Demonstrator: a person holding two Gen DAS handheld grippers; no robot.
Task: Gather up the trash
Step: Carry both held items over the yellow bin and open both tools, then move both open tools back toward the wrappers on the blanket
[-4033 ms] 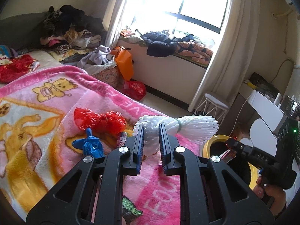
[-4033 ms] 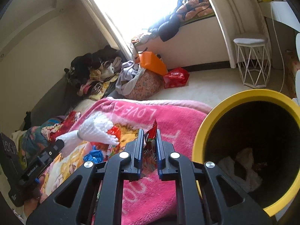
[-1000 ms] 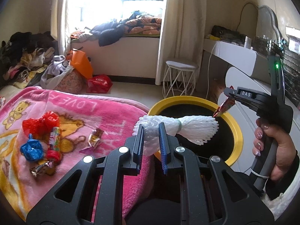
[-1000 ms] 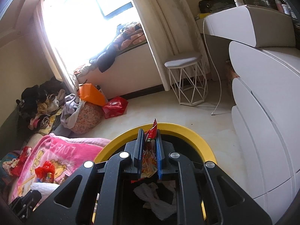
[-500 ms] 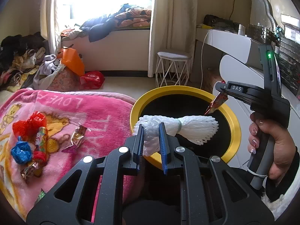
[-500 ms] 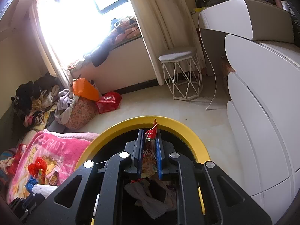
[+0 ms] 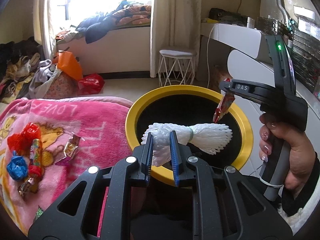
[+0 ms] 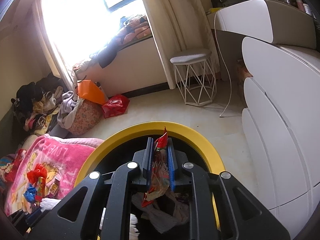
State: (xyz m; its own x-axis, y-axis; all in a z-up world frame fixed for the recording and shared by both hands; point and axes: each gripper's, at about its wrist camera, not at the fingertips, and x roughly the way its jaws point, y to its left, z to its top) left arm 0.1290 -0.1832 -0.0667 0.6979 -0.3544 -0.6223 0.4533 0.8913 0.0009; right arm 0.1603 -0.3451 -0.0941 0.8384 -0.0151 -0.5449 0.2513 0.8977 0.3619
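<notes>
My left gripper [image 7: 161, 140] is shut on a white foam net sleeve [image 7: 208, 138] and holds it over the near side of the yellow-rimmed black bin [image 7: 136, 112]. My right gripper [image 8: 160, 146] is shut on a red snack wrapper [image 8: 159, 172] above the bin [image 8: 202, 140]; in the left wrist view it [image 7: 226, 92] hangs the wrapper [image 7: 224, 106] over the bin's right side. Crumpled white paper [image 8: 160, 218] lies in the bin. More wrappers lie on the pink blanket [image 7: 60, 112]: a red one [image 7: 24, 138], a blue one [image 7: 17, 167], a striped candy tube [image 7: 36, 154] and a foil one [image 7: 71, 145].
A white wire stool [image 7: 177, 68] stands beyond the bin by the curtain. White rounded drawers [image 8: 280, 120] stand to the right. A red bag [image 7: 91, 83], an orange bag [image 7: 69, 66] and piled clothes [image 7: 18, 68] lie on the floor at the left.
Both grippers have carried their trash from over the blanket to over the bin. In the last half second the bin has come closer and the wrapper now hangs lower over its opening.
</notes>
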